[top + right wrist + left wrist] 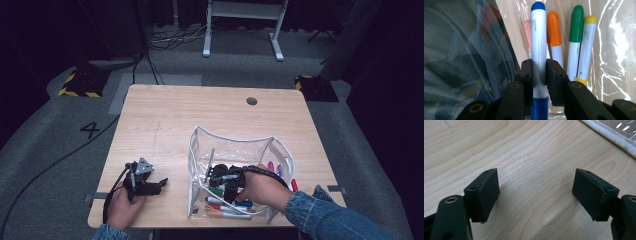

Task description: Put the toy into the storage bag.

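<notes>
Right gripper (539, 72) is down inside the clear pouch (200, 137) near the desk's (165, 120) front right corner, jaws clamped on the blue marker (538, 37); its long axis runs straight out along them, parallel to the markers already lying there. Left gripper (535, 192) idles wide open near the front left.

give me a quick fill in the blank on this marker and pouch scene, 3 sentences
The right gripper is shut on a marker with a ____ cap.
The left gripper rests over the bare table with its jaws ____.
The green-capped marker lies between the orange-capped one and the ____-capped one.

Missing words: blue; open; yellow
</notes>
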The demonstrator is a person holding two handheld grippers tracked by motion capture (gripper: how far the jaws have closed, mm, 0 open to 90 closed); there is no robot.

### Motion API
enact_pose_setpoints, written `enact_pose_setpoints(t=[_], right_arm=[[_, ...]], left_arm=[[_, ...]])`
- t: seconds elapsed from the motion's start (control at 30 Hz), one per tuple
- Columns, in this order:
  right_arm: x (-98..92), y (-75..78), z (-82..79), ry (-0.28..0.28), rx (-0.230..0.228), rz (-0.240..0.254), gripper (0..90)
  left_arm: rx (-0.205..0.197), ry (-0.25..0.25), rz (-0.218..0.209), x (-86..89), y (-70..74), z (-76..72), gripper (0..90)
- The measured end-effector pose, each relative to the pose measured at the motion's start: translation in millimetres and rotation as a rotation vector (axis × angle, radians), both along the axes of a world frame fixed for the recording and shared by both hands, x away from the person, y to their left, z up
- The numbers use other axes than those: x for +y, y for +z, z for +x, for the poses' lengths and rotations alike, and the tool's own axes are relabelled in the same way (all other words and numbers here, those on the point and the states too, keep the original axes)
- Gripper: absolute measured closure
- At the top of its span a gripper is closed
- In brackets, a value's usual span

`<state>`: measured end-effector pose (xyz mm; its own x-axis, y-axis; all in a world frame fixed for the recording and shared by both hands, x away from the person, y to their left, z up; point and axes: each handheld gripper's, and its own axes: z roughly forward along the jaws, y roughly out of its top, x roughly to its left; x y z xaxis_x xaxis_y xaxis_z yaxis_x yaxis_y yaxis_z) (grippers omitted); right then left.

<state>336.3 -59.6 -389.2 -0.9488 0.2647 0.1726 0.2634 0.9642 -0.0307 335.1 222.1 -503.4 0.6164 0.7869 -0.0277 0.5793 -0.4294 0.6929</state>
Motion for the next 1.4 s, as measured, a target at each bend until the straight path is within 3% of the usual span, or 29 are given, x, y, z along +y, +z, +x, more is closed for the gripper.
enact_pose_setpoints(t=[0.17,0.33,0.47,0.57,0.63,0.9,1.03,1.1,1.4], right_arm=[[4.4,-8.4,-0.4,-0.026,0.011,-0.035,76.1],[6.3,-15.9,2.8,-0.025,-0.006,-0.056,76.1],[5.5,-16.2,6.8,-0.055,-0.029,-0.061,75.2],[3.5,-15.1,10.2,-0.053,-0.068,-0.048,56.4],[1.9,-10.9,11.9,-0.064,-0.095,-0.042,52.8],[-15.2,23.7,16.4,-0.124,-0.160,0.079,41.7],[-30.8,54.4,14.9,-0.162,-0.212,0.176,41.3],[-34.3,60.0,13.9,-0.169,-0.220,0.191,41.6],[-79.8,104.2,4.0,-0.248,-0.309,0.354,43.4]], left_arm=[[0.000,0.000,0.000,0.0,0.0,0.0,21.9],[0.000,0.000,0.001,0.1,0.0,0.0,21.9],[0.000,0.000,0.000,0.0,0.0,0.0,21.9],[0.000,0.000,0.000,0.0,0.0,0.0,21.9],[0.000,0.000,0.000,0.0,0.0,0.0,21.9],[-0.001,0.000,0.000,0.0,-0.1,0.0,21.9],[-0.001,0.000,0.000,0.0,-0.1,0.0,21.9],[-0.001,0.000,0.000,0.0,-0.1,0.0,21.9],[-0.001,0.000,0.000,0.0,-0.1,0.0,21.9]])
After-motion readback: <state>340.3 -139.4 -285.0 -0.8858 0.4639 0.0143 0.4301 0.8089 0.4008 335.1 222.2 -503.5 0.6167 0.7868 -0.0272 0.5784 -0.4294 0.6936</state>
